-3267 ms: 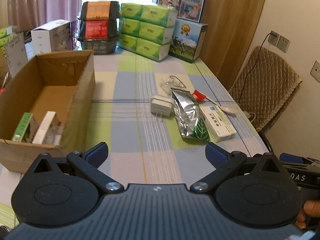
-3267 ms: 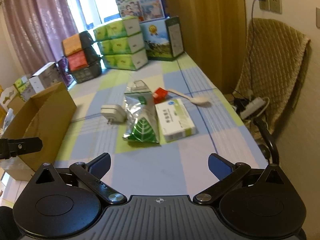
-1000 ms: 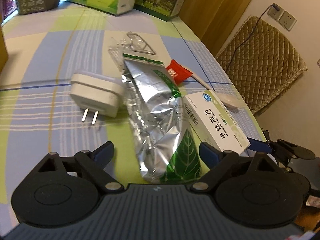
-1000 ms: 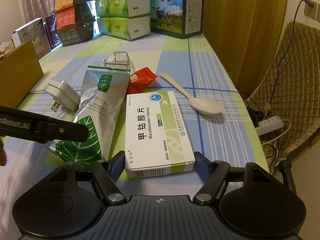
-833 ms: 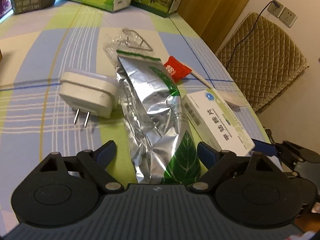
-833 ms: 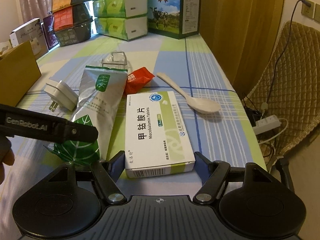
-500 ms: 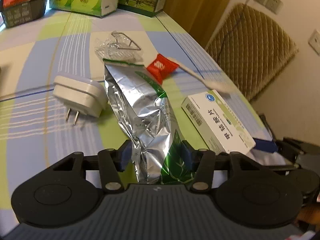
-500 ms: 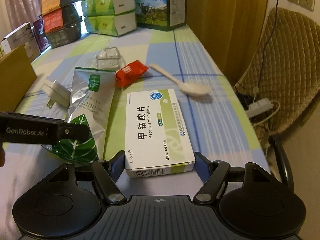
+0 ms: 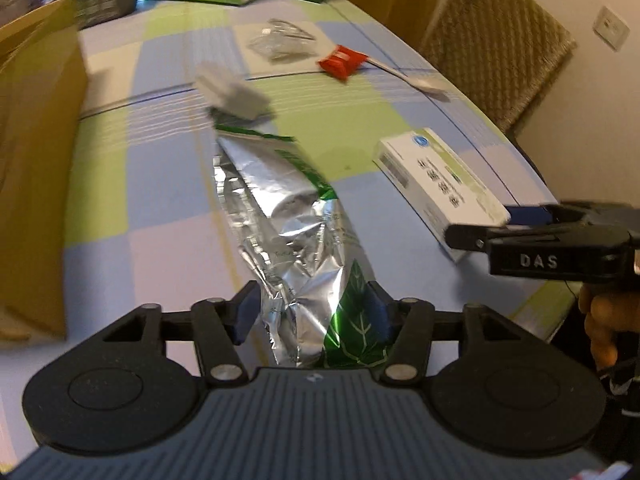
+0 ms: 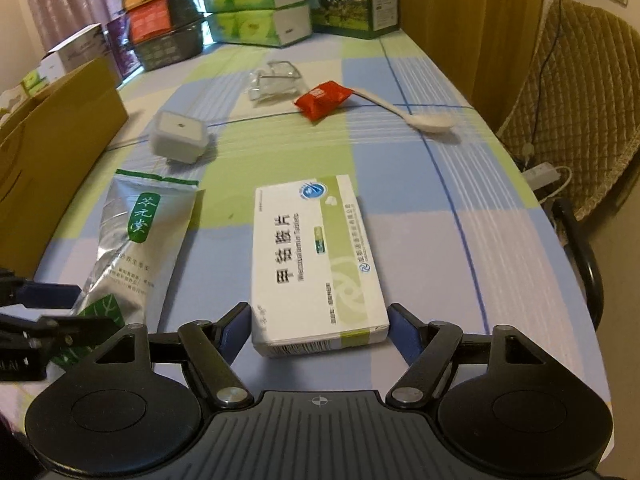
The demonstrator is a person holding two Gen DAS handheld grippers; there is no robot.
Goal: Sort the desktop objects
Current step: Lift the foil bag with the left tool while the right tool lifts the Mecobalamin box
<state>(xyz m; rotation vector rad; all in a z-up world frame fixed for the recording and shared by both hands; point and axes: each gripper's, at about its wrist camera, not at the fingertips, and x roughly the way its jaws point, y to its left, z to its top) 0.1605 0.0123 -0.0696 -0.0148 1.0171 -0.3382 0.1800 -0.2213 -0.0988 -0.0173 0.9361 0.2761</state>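
We see the silver foil pouch (image 9: 288, 224) with its green leaf print clamped at its near end in the left gripper (image 9: 312, 316), both pads pressed into the crumpled foil; its far end points away over the checked surface (image 9: 160, 184). Just right of it, the white and green tablet box (image 10: 312, 256) sits between the pads of the right gripper (image 10: 320, 330), which grips its near end on both sides. In the left wrist view the same box (image 9: 440, 184) shows with the right gripper (image 9: 536, 232) at its near end and a hand (image 9: 608, 320) behind it. Beyond the pouch a white plug adapter (image 10: 178, 140) rests on the surface. Farther off lie a red sachet (image 10: 322, 100), touching the handle of a white spoon (image 10: 416, 116), and a clear plastic packet (image 10: 272, 80). An open cardboard box (image 10: 60, 136) stands at the left. Stacked green tissue packs (image 10: 256, 4) line the far end, and a padded chair (image 10: 576, 92) stands to the right.
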